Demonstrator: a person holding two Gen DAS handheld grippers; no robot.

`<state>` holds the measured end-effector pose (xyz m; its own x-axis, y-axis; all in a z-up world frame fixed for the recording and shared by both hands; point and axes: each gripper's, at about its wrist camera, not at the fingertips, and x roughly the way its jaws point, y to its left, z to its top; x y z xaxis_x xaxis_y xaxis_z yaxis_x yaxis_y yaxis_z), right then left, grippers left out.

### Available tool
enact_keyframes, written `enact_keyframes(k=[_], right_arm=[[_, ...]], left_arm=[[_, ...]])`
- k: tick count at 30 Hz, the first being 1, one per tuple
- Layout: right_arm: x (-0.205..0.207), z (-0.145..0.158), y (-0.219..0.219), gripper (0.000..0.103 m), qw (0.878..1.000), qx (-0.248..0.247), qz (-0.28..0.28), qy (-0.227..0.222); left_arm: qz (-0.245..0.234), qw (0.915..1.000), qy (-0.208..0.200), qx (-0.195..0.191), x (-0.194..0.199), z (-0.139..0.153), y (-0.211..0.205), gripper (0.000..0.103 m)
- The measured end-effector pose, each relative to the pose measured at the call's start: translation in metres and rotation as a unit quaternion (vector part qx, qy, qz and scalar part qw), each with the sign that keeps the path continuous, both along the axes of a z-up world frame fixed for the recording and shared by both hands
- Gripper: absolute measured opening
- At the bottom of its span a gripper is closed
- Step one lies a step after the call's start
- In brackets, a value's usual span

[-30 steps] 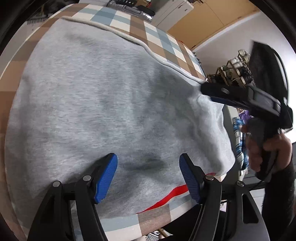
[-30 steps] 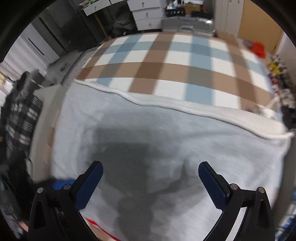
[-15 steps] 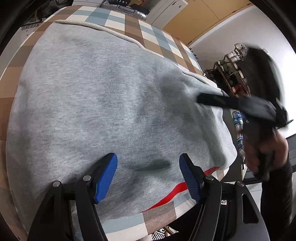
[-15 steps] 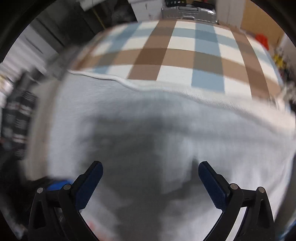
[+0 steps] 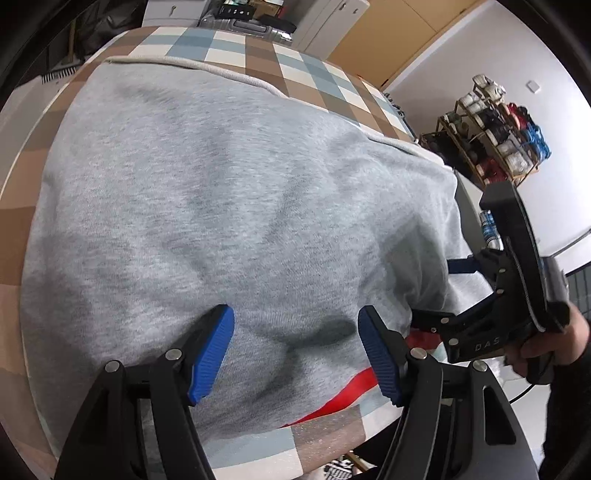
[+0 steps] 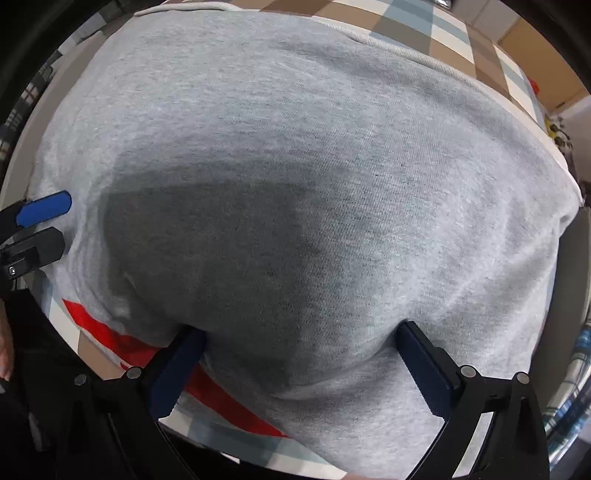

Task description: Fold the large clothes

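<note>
A large grey sweatshirt (image 5: 229, 206) lies spread over the checked table (image 5: 258, 55); it fills the right wrist view (image 6: 295, 177). A red part (image 5: 347, 395) shows under its near hem, also in the right wrist view (image 6: 110, 328). My left gripper (image 5: 295, 350) is open, its blue pads over the near hem. My right gripper (image 6: 299, 365) is open and low at the hem, fabric bulging between its fingers. The right gripper also shows in the left wrist view (image 5: 443, 291), at the garment's right edge. The left gripper's fingers (image 6: 44, 210) show at the left of the right wrist view.
The table's near edge (image 5: 325, 443) runs just below the hem. A shelf with spools and small items (image 5: 495, 136) stands at the right by the wall. A silver case (image 5: 243, 26) and white drawers stand beyond the far end.
The right gripper has dropped from above the garment to its near right hem. The left gripper has stayed open over the near hem.
</note>
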<state>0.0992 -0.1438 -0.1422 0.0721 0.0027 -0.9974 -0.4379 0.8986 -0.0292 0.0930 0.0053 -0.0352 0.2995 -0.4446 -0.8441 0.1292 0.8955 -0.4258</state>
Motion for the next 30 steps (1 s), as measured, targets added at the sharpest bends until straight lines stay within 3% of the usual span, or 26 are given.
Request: enact_keyframes(k=[5,7,9,10,12,16,18,21,23,26,28,30], right_arm=[[-0.005,0.009,-0.006,0.103,0.999,0.031,-0.011,-0.035],[-0.020,0.030,-0.029,0.103,0.991,0.108,-0.064,-0.049],[-0.042,0.053,-0.063,0.103,0.958,0.247,-0.129,-0.066],[-0.057,0.061,-0.083,0.103,0.930,0.324,-0.156,-0.071],[-0.090,0.063,-0.117,0.103,0.879,0.417,-0.214,-0.086],[-0.131,0.033,-0.163,0.103,0.811,0.496,-0.303,-0.075],[-0.132,0.007,-0.182,0.103,0.778,0.512,-0.361,-0.053],[-0.122,-0.017,-0.188,0.103,0.738,0.534,-0.412,-0.030],[-0.117,-0.020,-0.190,0.103,0.736,0.525,-0.426,-0.038],[-0.107,-0.020,-0.179,0.103,0.738,0.507,-0.441,-0.060],[-0.093,-0.016,-0.169,0.103,0.759,0.480,-0.432,-0.085],[-0.076,-0.006,-0.155,0.103,0.799,0.421,-0.412,-0.122]], left_arm=[[-0.008,0.9999,-0.003,0.009,-0.001,0.001,-0.001,0.065],[-0.008,0.9999,-0.009,0.006,-0.006,0.004,0.001,0.065],[-0.002,0.9999,-0.014,-0.002,-0.013,0.009,0.005,0.065],[-0.003,0.9997,-0.018,-0.014,-0.016,0.012,0.006,0.065],[-0.002,0.9985,-0.027,-0.046,-0.019,0.020,0.006,0.065],[-0.029,0.9943,-0.072,-0.073,-0.023,0.047,-0.010,0.065],[-0.040,0.9933,-0.073,-0.081,-0.020,0.055,-0.025,0.065],[-0.043,0.9943,-0.061,-0.077,-0.013,0.054,-0.037,0.065],[-0.038,0.9959,-0.042,-0.071,-0.007,0.047,-0.040,0.065],[-0.029,0.9985,-0.034,-0.032,-0.002,0.036,-0.040,0.065],[-0.020,0.9991,-0.031,-0.018,0.001,0.026,-0.034,0.065],[-0.014,0.9996,-0.021,-0.006,0.004,0.016,-0.028,0.065]])
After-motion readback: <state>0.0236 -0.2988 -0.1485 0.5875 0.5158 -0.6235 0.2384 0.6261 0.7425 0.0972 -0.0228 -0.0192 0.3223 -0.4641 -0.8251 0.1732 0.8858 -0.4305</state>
